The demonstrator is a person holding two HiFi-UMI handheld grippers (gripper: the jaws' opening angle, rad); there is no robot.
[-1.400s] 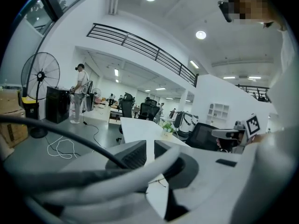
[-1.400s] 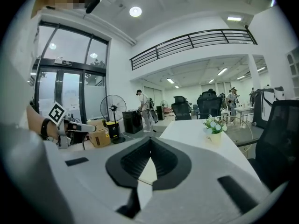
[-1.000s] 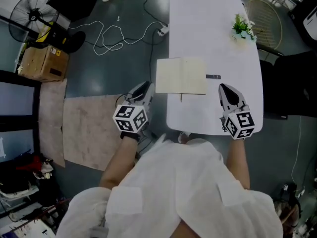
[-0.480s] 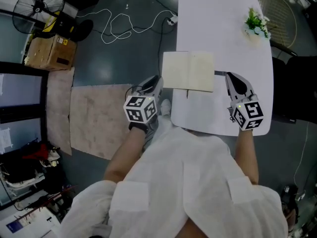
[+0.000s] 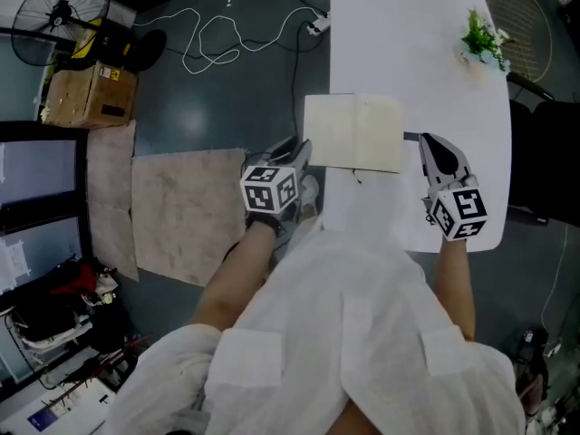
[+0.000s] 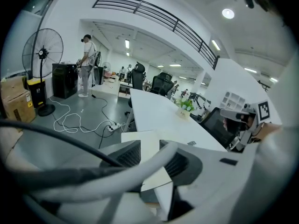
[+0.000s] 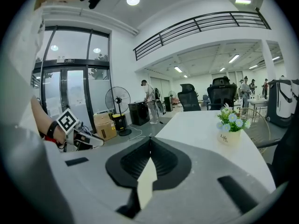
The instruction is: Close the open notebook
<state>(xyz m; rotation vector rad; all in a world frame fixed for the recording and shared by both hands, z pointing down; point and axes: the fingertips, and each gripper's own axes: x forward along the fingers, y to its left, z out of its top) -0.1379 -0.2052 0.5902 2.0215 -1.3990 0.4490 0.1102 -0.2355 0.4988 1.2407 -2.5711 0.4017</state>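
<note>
The open notebook (image 5: 353, 132) lies flat on the white table (image 5: 408, 25), its cream pages up and its left page reaching the table's left edge. My left gripper (image 5: 302, 150) sits at the notebook's near-left corner, beside the table edge. Its jaws are opening; in the left gripper view (image 6: 149, 148) they stand apart with the notebook's page edge (image 6: 141, 135) in the gap, not pressed. My right gripper (image 5: 426, 143) rests over the table just right of the notebook. In the right gripper view its jaws (image 7: 149, 141) meet at the tips with nothing in them.
A small potted plant (image 5: 483, 39) stands at the far right of the table. A small dark object (image 5: 410, 137) lies by the notebook's right edge. On the floor to the left are a rug (image 5: 186, 211), a white cable (image 5: 227, 34), a cardboard box (image 5: 86, 98) and a fan (image 5: 54, 16).
My left gripper has come down and in toward the notebook's near-left corner. The right gripper has moved forward beside the notebook's right edge.
</note>
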